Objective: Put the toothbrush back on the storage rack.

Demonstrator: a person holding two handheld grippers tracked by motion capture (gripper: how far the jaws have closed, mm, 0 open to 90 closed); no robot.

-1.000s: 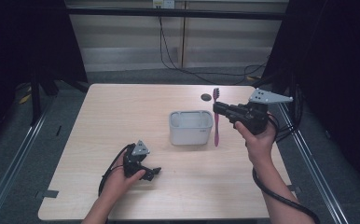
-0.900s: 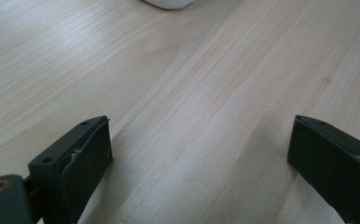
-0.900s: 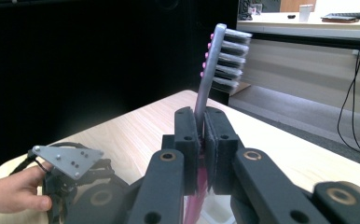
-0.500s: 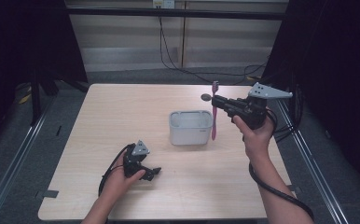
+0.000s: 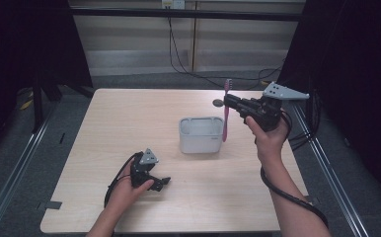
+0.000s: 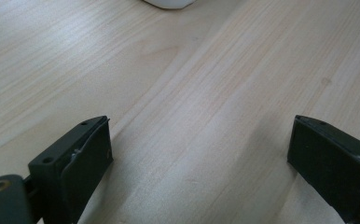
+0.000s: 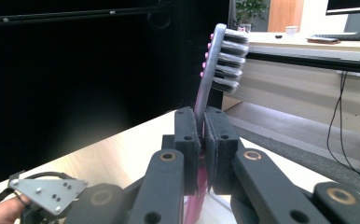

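Toothbrush (image 7: pixel 218 60) handle hidden between tongs (image 7: pixel 201 135)

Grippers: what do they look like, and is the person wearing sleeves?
Both are black, pistol-style. The right gripper has a grey three-cornered plate on top and a black cable; its claw is two flat black pads with screw holes. The left gripper has the same plate and cable. Forearms bare, no sleeves.

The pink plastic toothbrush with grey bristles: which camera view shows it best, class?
The right gripper view: the pink plastic toothbrush stands close up, bristles sharp, clamped between the right gripper jaws. The high view shows its whole length, small, beside the grey bin.
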